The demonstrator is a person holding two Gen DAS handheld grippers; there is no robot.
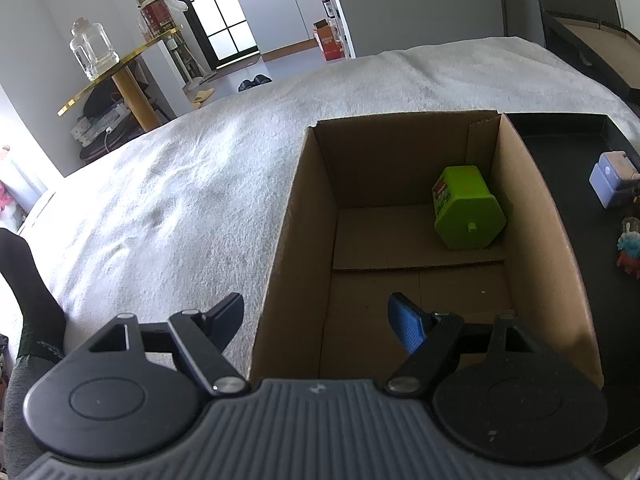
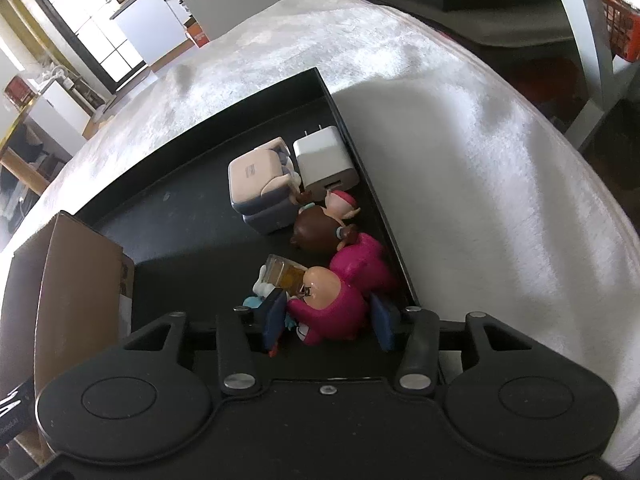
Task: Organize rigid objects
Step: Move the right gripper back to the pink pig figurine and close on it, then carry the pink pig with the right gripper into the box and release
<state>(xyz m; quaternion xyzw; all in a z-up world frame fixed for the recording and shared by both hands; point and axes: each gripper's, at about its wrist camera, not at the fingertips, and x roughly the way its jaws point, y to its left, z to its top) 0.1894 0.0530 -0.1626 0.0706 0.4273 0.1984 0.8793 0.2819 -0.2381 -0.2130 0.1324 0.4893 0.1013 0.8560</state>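
A cardboard box (image 1: 304,216) stands open on a white cloth, with a green hexagonal container (image 1: 466,212) lying inside at its far right. My left gripper (image 1: 318,322) is open and empty, its jaws straddling the box's near left wall. In the right wrist view a black tray (image 2: 192,216) holds a pink figurine (image 2: 332,308), a brown-haired figurine (image 2: 320,228), a white charger (image 2: 324,160) and a beige and grey case (image 2: 260,184). My right gripper (image 2: 330,322) has its jaws on either side of the pink figurine, close to it; contact is unclear.
The black tray (image 1: 560,152) sits right of the box, with a case and toys at its right side. The box's corner shows in the right wrist view (image 2: 80,280). A gold shelf with a glass jar (image 1: 90,50) stands beyond the bed.
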